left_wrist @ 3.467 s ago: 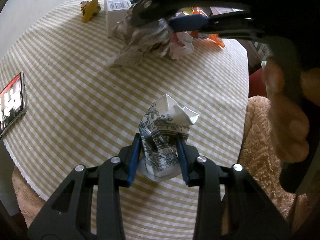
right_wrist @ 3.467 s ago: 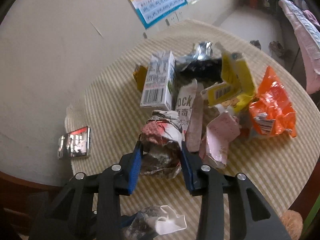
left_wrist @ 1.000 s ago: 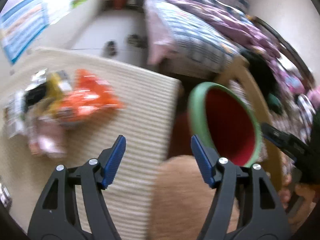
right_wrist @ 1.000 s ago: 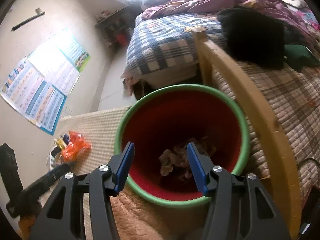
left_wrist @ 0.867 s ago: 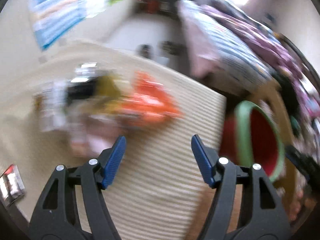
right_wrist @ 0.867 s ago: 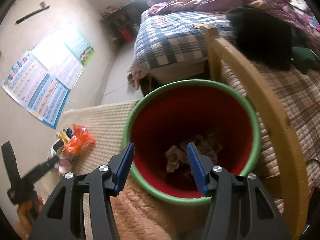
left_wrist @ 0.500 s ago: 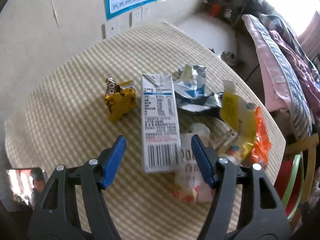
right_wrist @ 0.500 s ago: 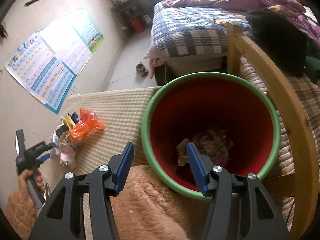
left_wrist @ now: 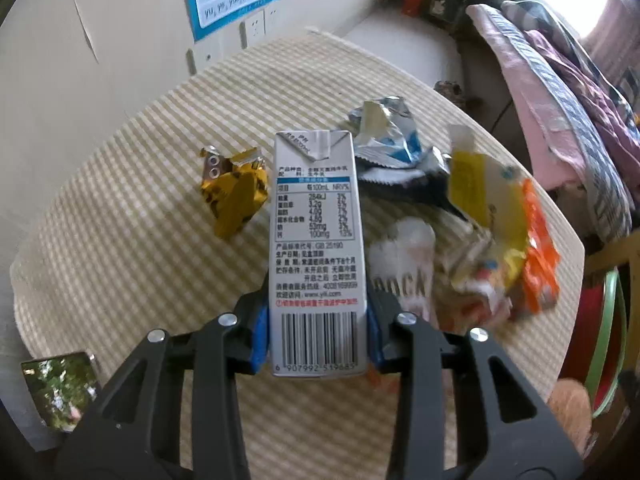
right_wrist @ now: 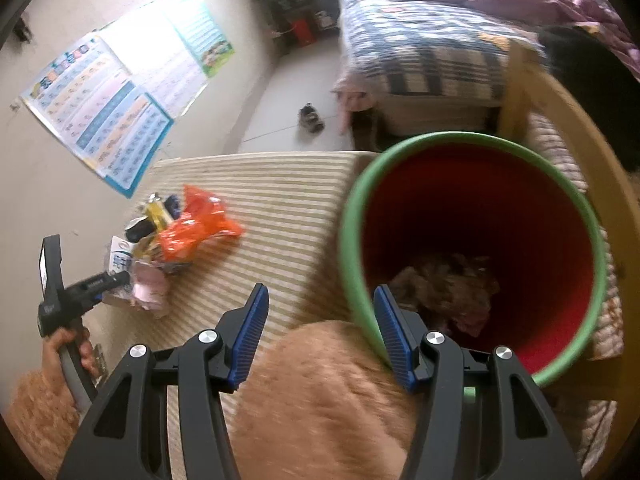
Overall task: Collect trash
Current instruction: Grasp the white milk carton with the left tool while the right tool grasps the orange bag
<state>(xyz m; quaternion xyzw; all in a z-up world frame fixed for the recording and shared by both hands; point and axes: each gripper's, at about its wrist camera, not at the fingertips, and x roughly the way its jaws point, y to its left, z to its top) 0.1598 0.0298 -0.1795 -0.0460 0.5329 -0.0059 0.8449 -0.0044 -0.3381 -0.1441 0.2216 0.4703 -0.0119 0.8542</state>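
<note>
The left gripper [left_wrist: 316,330] has just been closing and now clamps the carton [left_wrist: 316,240] by its barcode end, the carton lying on the striped worktop [left_wrist: 132,248]. A gold wrapper [left_wrist: 234,196] sits at ten o'clock from it, a silver wrapper [left_wrist: 384,144] at one, more wrappers at three. The right gripper [right_wrist: 320,328] stands released, empty, over the rim of the red bin [right_wrist: 472,240], which holds crumpled trash [right_wrist: 448,280].
</note>
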